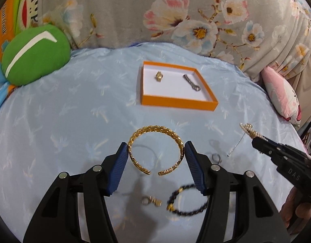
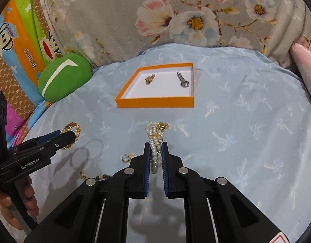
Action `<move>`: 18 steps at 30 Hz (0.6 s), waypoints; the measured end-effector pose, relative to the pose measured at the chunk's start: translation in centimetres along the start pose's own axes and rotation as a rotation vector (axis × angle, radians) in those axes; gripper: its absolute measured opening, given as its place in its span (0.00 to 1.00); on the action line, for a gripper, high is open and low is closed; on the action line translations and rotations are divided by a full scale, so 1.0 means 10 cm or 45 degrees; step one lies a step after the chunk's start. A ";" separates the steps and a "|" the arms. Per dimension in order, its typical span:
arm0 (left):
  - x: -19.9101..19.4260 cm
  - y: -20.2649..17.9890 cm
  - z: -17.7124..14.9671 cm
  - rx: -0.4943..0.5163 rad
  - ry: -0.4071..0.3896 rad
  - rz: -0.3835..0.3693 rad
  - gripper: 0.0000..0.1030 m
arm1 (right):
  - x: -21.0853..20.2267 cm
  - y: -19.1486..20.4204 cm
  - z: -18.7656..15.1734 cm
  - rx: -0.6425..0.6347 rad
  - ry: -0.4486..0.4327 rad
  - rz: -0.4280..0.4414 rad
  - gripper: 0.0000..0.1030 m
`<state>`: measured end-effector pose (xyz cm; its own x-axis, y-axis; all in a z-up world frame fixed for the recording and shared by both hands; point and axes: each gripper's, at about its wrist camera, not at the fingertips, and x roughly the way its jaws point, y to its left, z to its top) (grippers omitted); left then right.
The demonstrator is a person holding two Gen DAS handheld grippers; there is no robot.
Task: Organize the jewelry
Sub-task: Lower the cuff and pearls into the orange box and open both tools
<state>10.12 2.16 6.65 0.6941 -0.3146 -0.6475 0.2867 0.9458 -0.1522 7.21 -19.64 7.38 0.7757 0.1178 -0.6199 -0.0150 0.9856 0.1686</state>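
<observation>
Jewelry on its way: short of the orange tray [image 1: 178, 102], the left gripper [image 1: 156, 156] clamps a gold bangle [image 1: 155, 148] and the right gripper [image 2: 155, 151] pinches a pearl bracelet [image 2: 154, 141]. The open bangle could spring free; dangling pearls might slip.

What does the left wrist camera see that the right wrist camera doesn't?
Only the left wrist view: the whole gold bangle squeezed in the left hand-held gripper, plus a dark beaded bracelet lying in full view on the sheet.

Only the right wrist view: the pearl strands pinched in the right hand-held gripper, seen up close.

Both: the orange box holding two pieces, the green cushion, the blue sheet.
</observation>
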 end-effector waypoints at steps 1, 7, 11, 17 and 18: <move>0.02 -0.01 0.06 0.012 -0.010 0.001 0.54 | 0.02 -0.01 0.08 -0.004 -0.015 -0.008 0.10; 0.34 -0.10 0.56 0.067 -0.069 0.010 0.54 | 0.36 -0.16 0.61 0.018 -0.062 -0.020 0.10; 0.67 -0.17 0.87 0.074 -0.094 -0.011 0.54 | 0.69 -0.25 0.86 0.025 -0.058 -0.029 0.10; 1.27 -0.21 1.22 0.049 -0.070 -0.037 0.54 | 1.18 -0.38 1.10 0.057 -0.025 -0.050 0.10; 1.37 -0.22 1.26 0.046 -0.056 -0.038 0.54 | 1.26 -0.41 1.12 0.062 -0.017 -0.052 0.10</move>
<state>27.34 -5.20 7.45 0.7129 -0.3467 -0.6096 0.3307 0.9327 -0.1437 24.08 -23.53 7.49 0.7835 0.0757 -0.6168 0.0472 0.9825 0.1804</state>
